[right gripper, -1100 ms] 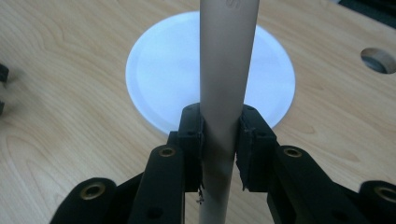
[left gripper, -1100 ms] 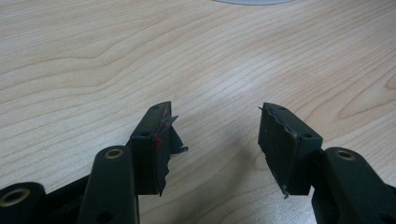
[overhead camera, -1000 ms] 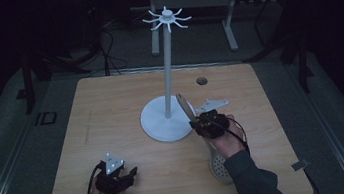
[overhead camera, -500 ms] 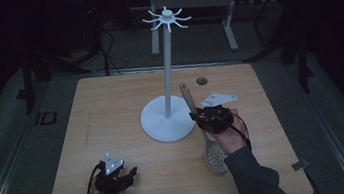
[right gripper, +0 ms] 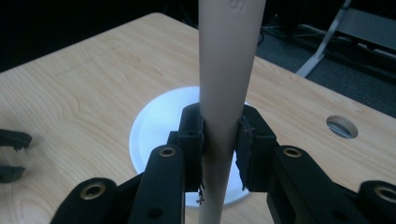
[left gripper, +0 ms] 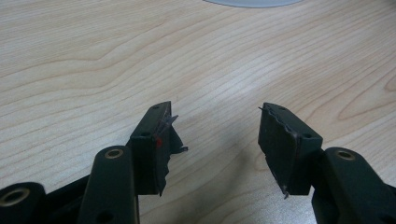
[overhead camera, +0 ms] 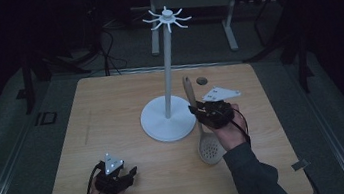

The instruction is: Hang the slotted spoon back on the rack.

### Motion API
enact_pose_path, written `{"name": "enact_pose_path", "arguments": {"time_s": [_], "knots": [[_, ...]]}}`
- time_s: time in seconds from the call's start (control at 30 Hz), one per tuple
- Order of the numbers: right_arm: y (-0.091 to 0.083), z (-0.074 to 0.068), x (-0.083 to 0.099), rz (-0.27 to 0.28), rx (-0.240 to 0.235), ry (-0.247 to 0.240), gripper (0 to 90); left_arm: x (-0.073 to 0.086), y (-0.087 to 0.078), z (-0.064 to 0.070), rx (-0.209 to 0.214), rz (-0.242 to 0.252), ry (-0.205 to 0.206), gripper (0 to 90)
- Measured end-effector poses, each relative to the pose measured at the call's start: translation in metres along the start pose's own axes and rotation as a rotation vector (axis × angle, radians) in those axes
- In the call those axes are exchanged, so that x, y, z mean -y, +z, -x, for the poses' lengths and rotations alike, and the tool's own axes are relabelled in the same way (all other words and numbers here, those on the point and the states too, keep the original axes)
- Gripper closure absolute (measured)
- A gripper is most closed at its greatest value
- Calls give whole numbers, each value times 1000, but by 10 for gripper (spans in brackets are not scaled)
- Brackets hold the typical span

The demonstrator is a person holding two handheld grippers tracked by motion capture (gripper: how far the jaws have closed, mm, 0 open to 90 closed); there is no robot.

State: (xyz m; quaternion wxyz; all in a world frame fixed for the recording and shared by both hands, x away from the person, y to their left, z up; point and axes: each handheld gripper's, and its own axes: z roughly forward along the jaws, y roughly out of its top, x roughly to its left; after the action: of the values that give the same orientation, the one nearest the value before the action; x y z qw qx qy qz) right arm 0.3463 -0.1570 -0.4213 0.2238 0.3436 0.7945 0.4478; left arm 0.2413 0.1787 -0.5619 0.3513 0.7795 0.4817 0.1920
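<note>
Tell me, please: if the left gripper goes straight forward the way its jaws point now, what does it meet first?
Probably the white stand base. Ahead of the open left gripper lies bare wooden table up to it; the exact line is uncertain.

Probably a dim lab: a bare wooden table (overhead camera: 112, 120), floor cables (overhead camera: 107, 45), metal stand legs (overhead camera: 228, 24).

dim floor (overhead camera: 10, 148) and what seem metal frame legs (overhead camera: 229, 29) behind.

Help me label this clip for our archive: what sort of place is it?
Probably a dim lab or recording room, not a home. A bare wooden table stands among cables and metal frame legs on the floor, and it holds a white hook stand.
</note>
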Motion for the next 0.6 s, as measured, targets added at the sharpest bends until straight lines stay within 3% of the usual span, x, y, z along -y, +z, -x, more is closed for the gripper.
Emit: {"name": "enact_pose_path", "arguments": {"time_s": [0.6], "knots": [[-2,11,-16,45,-23,52,736,0,0,0,1,2,0,451]]}}
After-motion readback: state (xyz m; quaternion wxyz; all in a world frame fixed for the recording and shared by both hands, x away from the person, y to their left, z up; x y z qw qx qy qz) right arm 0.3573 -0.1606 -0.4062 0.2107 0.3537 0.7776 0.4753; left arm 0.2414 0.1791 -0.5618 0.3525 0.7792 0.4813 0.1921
